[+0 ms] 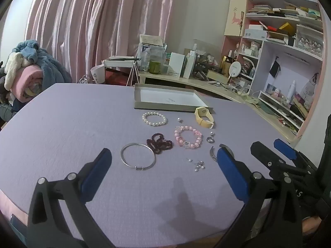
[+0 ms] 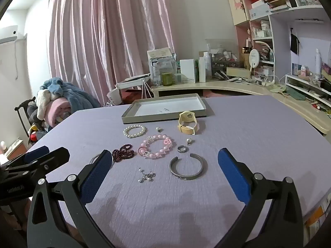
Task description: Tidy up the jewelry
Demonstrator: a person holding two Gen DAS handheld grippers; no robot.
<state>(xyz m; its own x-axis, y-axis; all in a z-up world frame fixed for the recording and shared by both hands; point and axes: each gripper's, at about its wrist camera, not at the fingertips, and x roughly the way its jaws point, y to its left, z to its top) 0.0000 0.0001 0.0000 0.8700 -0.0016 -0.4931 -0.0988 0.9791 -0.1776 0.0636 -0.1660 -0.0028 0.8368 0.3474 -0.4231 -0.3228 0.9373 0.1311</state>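
Jewelry lies loose just in front of the tray (image 2: 132, 114), both our left tongs (image 1: 163, 165) and right tongs (image 2: 163, 167) gape wide and empty, and we risk scattering the tiny earrings (image 2: 147, 175) with those broad pads.

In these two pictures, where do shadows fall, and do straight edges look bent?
Left wrist view: soft dark shadows lie on the purple table in front of the open left tongs; its far edge bows strongly. Right wrist view: faint shadows before the open right tongs; shelves tilt and curve.
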